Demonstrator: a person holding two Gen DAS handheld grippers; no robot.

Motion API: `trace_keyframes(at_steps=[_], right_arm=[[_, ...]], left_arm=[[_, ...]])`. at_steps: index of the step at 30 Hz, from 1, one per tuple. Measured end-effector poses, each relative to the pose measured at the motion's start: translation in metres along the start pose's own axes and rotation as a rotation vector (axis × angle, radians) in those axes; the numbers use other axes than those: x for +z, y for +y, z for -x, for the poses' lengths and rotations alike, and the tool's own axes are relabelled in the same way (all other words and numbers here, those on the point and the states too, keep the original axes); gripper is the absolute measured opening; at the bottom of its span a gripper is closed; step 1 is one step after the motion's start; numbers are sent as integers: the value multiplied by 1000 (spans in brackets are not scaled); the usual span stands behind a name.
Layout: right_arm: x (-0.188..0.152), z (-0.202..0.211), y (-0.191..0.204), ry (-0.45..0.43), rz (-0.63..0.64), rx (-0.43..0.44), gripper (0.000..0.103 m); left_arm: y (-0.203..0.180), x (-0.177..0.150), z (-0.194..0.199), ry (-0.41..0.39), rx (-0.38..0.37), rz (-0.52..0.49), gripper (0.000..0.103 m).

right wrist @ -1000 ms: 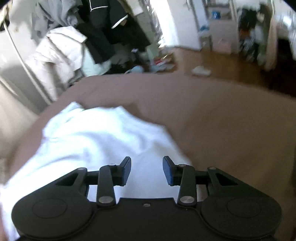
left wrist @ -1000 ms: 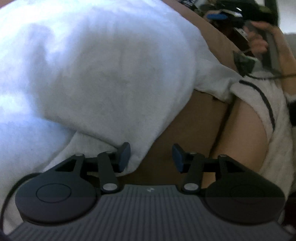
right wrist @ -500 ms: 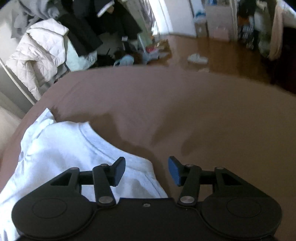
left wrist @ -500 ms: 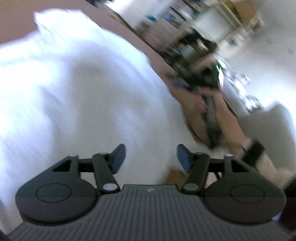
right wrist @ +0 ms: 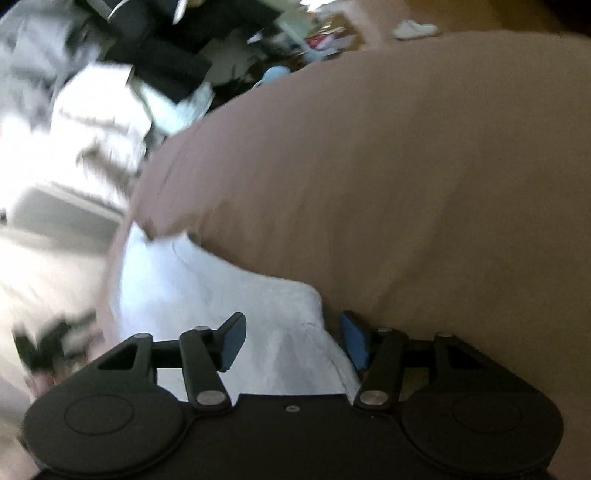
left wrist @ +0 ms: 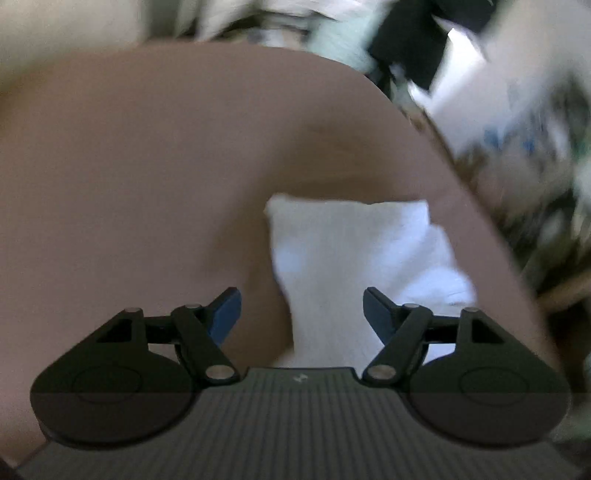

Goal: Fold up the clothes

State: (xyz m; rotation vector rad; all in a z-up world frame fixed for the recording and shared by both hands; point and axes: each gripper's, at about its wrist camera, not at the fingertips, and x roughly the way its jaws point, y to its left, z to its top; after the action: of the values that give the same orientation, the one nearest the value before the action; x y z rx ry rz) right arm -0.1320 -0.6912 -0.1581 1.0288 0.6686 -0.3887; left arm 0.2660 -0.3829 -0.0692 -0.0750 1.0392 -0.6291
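Observation:
A white garment (left wrist: 354,258) lies on the brown bed cover (left wrist: 129,177). In the left wrist view it reaches up from between the fingers to a straight far edge. My left gripper (left wrist: 302,314) hangs over its near part, jaws opening, pads clear of the cloth. In the right wrist view the same white garment (right wrist: 207,295) spreads left and below. My right gripper (right wrist: 293,341) is low over one corner of it, jaws opening, blue pads on either side of the cloth and not pressing it.
Brown bed cover (right wrist: 406,166) fills the right and far side. Beyond the bed's edge a heap of dark and white clothes (right wrist: 122,74) and floor clutter (right wrist: 317,37) show, blurred. A small white item (right wrist: 415,28) lies on the floor.
Both grippers' jaws have widened. The left view swung from close over the garment, past the person's other hand, to face its narrow end. The right gripper sank toward the garment's corner.

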Motion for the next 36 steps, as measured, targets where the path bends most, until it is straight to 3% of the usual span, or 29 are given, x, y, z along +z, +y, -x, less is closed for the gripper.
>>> trace_keyframes(at_steps=[2, 5, 7, 8, 9, 11, 14, 15, 17, 20, 21, 22, 25, 27, 29, 32, 36], right_arm=[[-1, -8, 1, -10, 6, 19, 64], [0, -15, 2, -31, 3, 59, 65], [0, -17, 3, -38, 21, 68, 65], [-1, -18, 4, -39, 37, 66, 65], [-2, -18, 5, -39, 50, 65, 65], [3, -14, 2, -38, 49, 64, 65], [11, -9, -6, -40, 10, 74, 65], [11, -8, -7, -41, -1, 77, 65], [12, -9, -5, -42, -7, 73, 65], [13, -13, 2, -42, 16, 49, 65], [12, -14, 5, -41, 28, 39, 65], [12, -14, 7, -40, 41, 28, 65], [12, -14, 12, -37, 67, 8, 65], [13, -13, 11, -38, 60, 9, 65], [15, -14, 10, -41, 35, 10, 65], [15, -14, 9, -41, 26, 7, 65], [14, -12, 12, -29, 56, -5, 65]], left_arm=[[-6, 13, -25, 23, 21, 27, 73], [-8, 19, -49, 13, -31, 135, 71], [-23, 19, -48, 31, -24, 90, 18], [-30, 17, -45, 46, -37, 75, 3], [-44, 8, -32, 21, -71, 26, 3], [-75, -11, -2, -39, -144, -79, 2], [-136, -75, 51, -137, -172, -469, 3], [-152, -105, 68, -126, -213, -566, 3], [-167, -153, 83, 1, -269, -646, 9], [-166, -196, 77, 210, -231, -599, 39], [-162, -205, 72, 265, -223, -567, 41], [-159, -208, 73, 267, -226, -551, 41], [-156, -206, 82, 227, -241, -488, 42], [-157, -201, 90, 189, -248, -465, 54], [-158, -199, 96, 158, -243, -463, 57], [-175, -181, 84, 109, -206, -458, 67], [-197, -152, 56, 28, -113, -425, 71]])
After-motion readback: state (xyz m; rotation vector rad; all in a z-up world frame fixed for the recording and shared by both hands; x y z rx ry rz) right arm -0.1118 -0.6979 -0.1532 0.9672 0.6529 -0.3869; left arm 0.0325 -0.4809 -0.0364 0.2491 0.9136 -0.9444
